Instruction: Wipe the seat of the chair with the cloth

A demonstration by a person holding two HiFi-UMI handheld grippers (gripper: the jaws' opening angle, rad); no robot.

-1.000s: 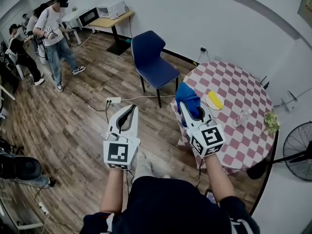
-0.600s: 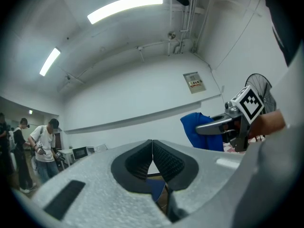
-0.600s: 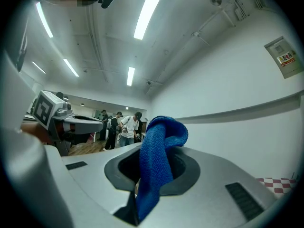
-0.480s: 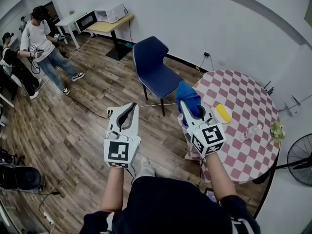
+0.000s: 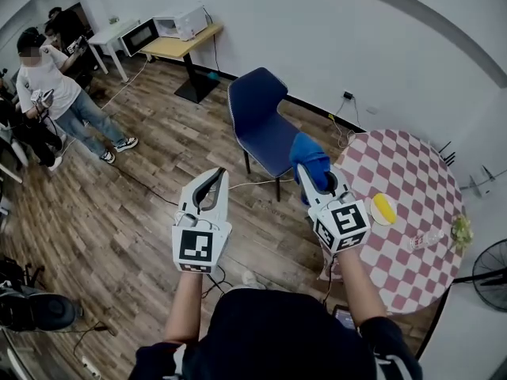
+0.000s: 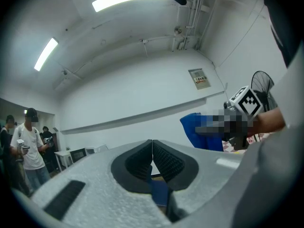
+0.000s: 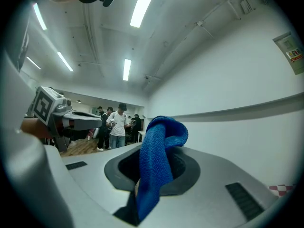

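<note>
- The left gripper [image 5: 212, 174] has its jaws pressed together with nothing between them; it is held out level over the wooden floor [image 5: 119, 212]
- The right gripper [image 5: 307, 172] is clamped on a blue cloth [image 5: 307, 153]; the cloth bunches up above the jaw tips and hangs down between them
- The two grippers are side by side, apart, each on an outstretched forearm
- A dark blue chair [image 5: 264, 123] stands just ahead of both grippers, nearer the right one; in the head view the cloth overlaps the near corner of its seat [image 5: 277, 147], which lies bare
- A round table [image 5: 412, 236] with a red-and-white checked cover stands to the right of the right gripper; a yellow object [image 5: 384, 208] lies on it near that gripper's marker cube
- A person [image 5: 57, 93] in a white T-shirt and jeans stands well off to the left of the left gripper; a microwave [image 5: 142, 32] sits far ahead by the wall
</note>
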